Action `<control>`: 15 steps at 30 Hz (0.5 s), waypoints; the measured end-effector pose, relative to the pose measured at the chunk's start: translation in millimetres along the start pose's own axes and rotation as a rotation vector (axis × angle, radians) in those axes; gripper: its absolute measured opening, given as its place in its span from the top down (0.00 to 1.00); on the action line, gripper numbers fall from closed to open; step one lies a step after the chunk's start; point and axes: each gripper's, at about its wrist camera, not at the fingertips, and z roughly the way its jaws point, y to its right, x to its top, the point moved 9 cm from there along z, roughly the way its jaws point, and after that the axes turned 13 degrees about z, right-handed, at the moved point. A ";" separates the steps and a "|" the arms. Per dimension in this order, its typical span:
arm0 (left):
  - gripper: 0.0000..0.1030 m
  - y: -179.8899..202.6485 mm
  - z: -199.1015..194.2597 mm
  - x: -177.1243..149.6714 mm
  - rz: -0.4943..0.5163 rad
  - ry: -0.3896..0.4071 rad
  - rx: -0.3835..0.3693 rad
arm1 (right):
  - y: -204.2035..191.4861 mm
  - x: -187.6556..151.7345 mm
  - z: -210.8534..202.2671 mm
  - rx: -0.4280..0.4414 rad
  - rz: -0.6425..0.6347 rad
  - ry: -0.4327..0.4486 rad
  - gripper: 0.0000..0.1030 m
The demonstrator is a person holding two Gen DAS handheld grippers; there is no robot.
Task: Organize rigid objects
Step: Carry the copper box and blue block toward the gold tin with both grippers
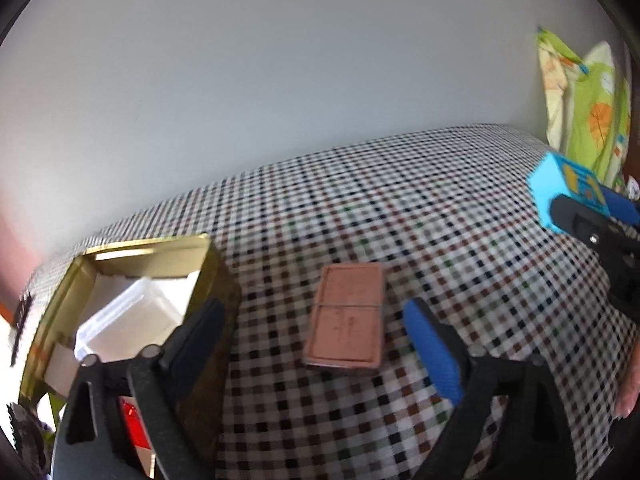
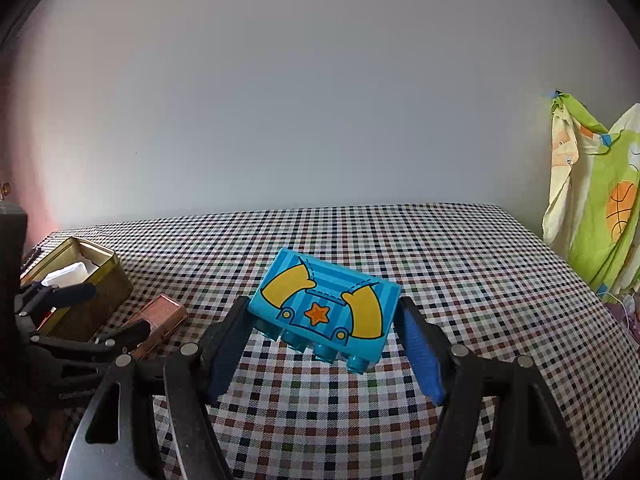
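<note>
Pink compact case point(image 1: 347, 317): laid flat on checked tabletop point(image 1: 440, 200), long axis along the open left gripper point(image 1: 316, 334). Blue toy brick point(image 2: 324, 306): clamped by right gripper point(image 2: 320, 344).

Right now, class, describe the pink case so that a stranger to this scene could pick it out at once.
Start at the checked tablecloth and find the open gold tin near its left end. Just to the right of that tin, the pink case lies flat on the cloth between the open left gripper fingers. Unlike the tin or the held blue toy block, it is slim, rectangular and closed.
</note>
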 end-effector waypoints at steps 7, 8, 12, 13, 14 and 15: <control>0.13 22.1 24.3 5.1 0.092 -0.088 -0.048 | -3.7 -1.3 0.5 -0.001 -0.009 -0.004 0.28; 0.14 20.5 29.7 3.6 0.082 -0.111 -0.051 | -4.0 -1.4 0.8 -0.002 -0.010 -0.007 0.28; 0.22 14.8 39.2 2.8 0.038 -0.133 -0.069 | -5.5 -2.1 2.5 -0.006 -0.018 -0.011 0.28; 0.29 17.2 38.6 3.2 0.049 -0.130 -0.070 | -5.8 -2.4 2.5 -0.006 -0.019 -0.012 0.28; 0.41 19.9 37.2 4.1 0.060 -0.124 -0.071 | -6.1 -2.6 2.5 -0.006 -0.021 -0.012 0.28; 0.45 23.4 35.4 4.7 0.077 -0.120 -0.060 | -6.1 -2.6 2.2 -0.006 -0.021 -0.011 0.28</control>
